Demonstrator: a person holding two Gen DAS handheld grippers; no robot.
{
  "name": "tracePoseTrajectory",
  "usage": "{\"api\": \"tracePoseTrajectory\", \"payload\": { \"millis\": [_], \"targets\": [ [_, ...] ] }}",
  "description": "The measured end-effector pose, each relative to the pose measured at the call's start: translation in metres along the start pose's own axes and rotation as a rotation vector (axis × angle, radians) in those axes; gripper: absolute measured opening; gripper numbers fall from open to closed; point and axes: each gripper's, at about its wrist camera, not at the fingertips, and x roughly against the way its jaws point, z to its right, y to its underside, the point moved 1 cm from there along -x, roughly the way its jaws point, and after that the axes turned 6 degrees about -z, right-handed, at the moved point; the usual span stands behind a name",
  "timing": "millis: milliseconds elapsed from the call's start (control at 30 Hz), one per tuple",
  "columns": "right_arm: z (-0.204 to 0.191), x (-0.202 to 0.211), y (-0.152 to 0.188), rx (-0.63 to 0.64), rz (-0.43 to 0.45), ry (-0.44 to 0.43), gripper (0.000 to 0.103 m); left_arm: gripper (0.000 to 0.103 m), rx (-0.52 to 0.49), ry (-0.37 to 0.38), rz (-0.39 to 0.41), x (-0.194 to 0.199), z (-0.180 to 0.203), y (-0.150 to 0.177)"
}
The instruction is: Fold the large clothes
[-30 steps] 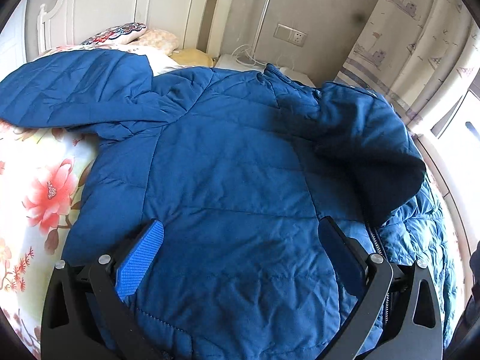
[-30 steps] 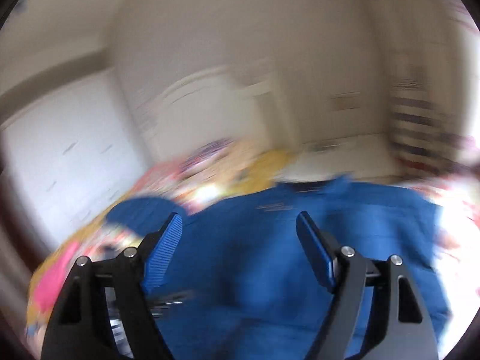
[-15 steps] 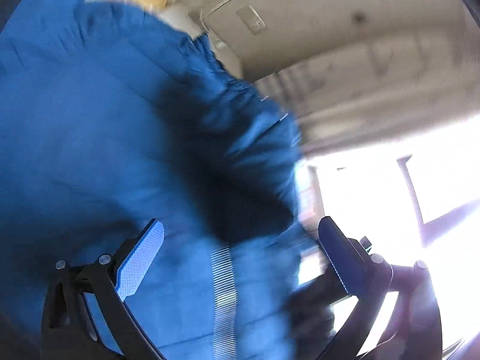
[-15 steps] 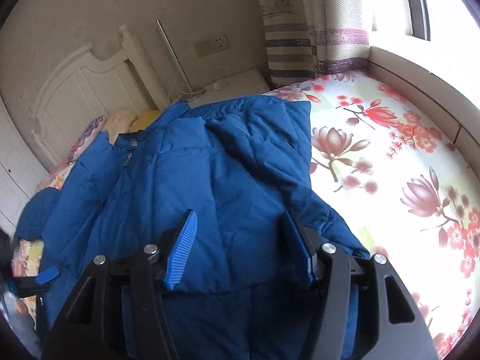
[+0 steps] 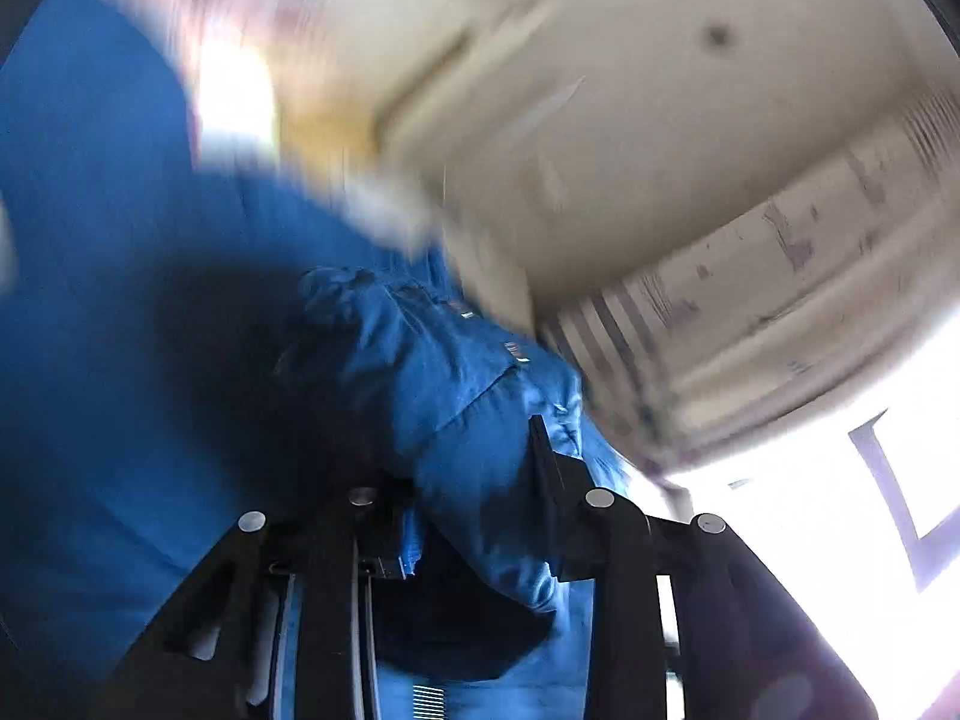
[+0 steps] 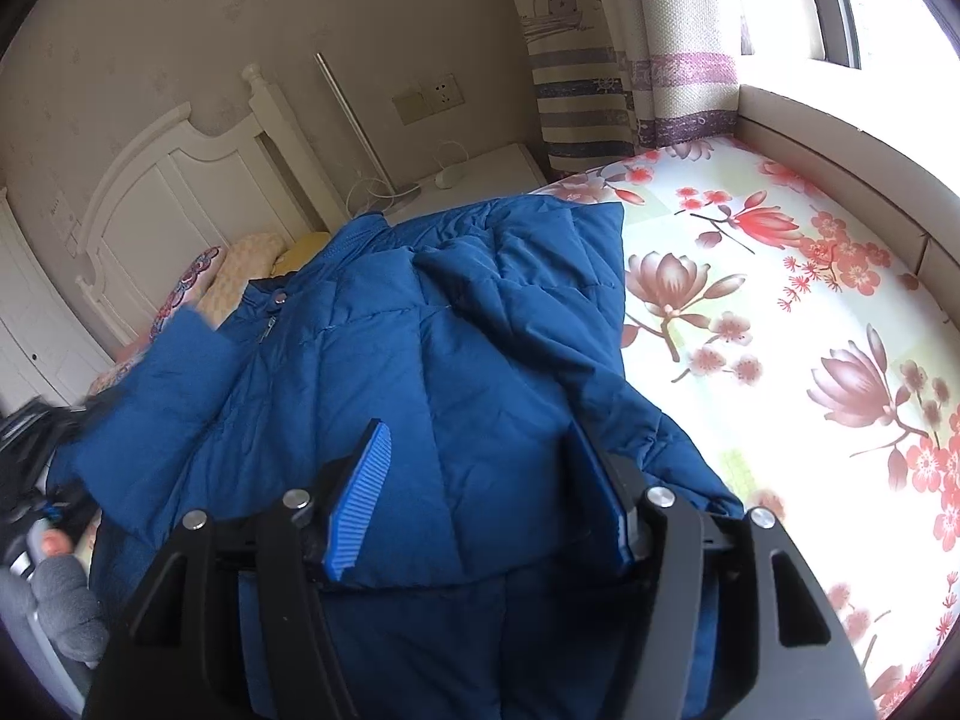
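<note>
A blue quilted jacket (image 6: pixel 432 360) lies spread on the floral bed sheet (image 6: pixel 780 312), its right sleeve folded over the body. My right gripper (image 6: pixel 480 492) is open, its fingers straddling a fold of the jacket near the hem. In the blurred left wrist view my left gripper (image 5: pixel 474 498) has closed on a bunched part of the jacket (image 5: pixel 468 396), which fills the gap between its fingers. In the right wrist view the left sleeve (image 6: pixel 156 414) is lifted at the far left beside a dark blurred shape that I cannot identify.
A white headboard (image 6: pixel 180 180) and pillows (image 6: pixel 240 276) stand at the bed's head. A white nightstand (image 6: pixel 474 168) with a lamp pole and cables is beside it. A striped curtain (image 6: pixel 600 60) and a bright window ledge (image 6: pixel 840 138) run along the right.
My left gripper swung right and tilted up, then closed on jacket fabric. My right gripper came down over the jacket and its jaws narrowed a little around a fold.
</note>
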Motion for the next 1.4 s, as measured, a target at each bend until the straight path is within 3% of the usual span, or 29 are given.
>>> {"api": "tracePoseTrajectory", "payload": {
  "millis": [67,133,167,200,267,300,367,433,500,567,667,767,833,867,1000,1100,1167,1233,1300,1400],
  "targets": [
    [-0.001,0.0,0.0,0.001,0.001,0.0,0.061,0.028,-0.161,-0.118,0.113,0.032,0.014,0.0],
    [-0.001,0.001,0.001,0.003,0.001,0.0,0.061,0.029,-0.326,-0.313,0.115,0.041,0.022,0.002],
    [-0.002,0.001,0.001,0.004,0.001,0.001,0.062,0.031,-0.366,-0.387,0.057,0.037,0.017,0.003],
    [-0.002,0.001,0.001,0.005,0.002,0.002,0.062,0.046,-0.366,-0.44,-0.038,0.028,0.003,0.005],
    [-0.002,0.001,0.001,0.005,0.002,0.004,0.062,0.063,-0.311,-0.503,-0.173,0.015,-0.023,0.007],
    [-0.002,0.001,0.002,0.006,0.002,0.005,0.062,0.063,-0.255,-0.493,-0.22,0.013,-0.04,0.006],
    [-0.002,0.002,0.002,0.007,0.003,0.009,0.062,0.07,-0.168,-0.431,-0.227,0.021,-0.059,-0.001],
    [-0.003,0.002,0.003,0.01,0.004,0.013,0.062,0.073,-0.102,-0.431,-0.132,0.044,-0.069,-0.016],
    [-0.003,0.002,0.002,0.013,0.002,0.016,0.063,0.073,-0.069,-0.491,0.037,0.07,-0.07,-0.03],
    [-0.004,0.002,0.002,0.017,0.002,0.019,0.063,0.073,-0.146,-0.479,0.064,0.072,-0.058,-0.038],
    [-0.004,0.003,0.003,0.018,0.001,0.019,0.063,0.073,-0.346,-0.424,-0.014,0.045,-0.03,-0.04],
    [-0.004,0.003,0.003,0.018,0.003,0.022,0.063,0.076,-0.551,-0.493,-0.119,-0.007,-0.013,-0.015],
    [-0.004,0.003,0.003,0.018,0.003,0.023,0.063,0.076,-0.47,-0.526,-0.283,-0.051,-0.041,-0.01],
    [-0.003,0.003,0.003,0.018,0.002,0.022,0.064,0.08,-0.424,-0.528,-0.302,-0.065,-0.057,-0.006],
    [-0.004,0.006,0.004,0.018,0.017,0.024,0.063,0.096,-0.507,-0.5,-0.275,-0.065,-0.051,0.005],
    [0.0,0.022,0.007,-0.01,0.1,0.02,0.055,0.096,-0.515,-0.504,-0.274,-0.06,-0.048,0.008],
    [0.006,0.04,0.007,-0.05,0.189,-0.007,0.055,0.096,-0.502,-0.487,-0.275,-0.055,-0.046,0.008],
    [0.008,0.05,0.0,-0.081,0.214,-0.002,0.055,0.096,-0.491,-0.47,-0.272,-0.044,-0.046,0.011],
    [-0.003,0.045,-0.014,-0.035,0.16,0.009,0.055,0.096,-0.49,-0.466,-0.274,-0.037,-0.046,0.017],
    [-0.045,0.015,-0.045,0.162,0.033,0.132,0.055,0.096,-0.493,-0.468,-0.274,-0.036,-0.046,0.019]
  ]
}}
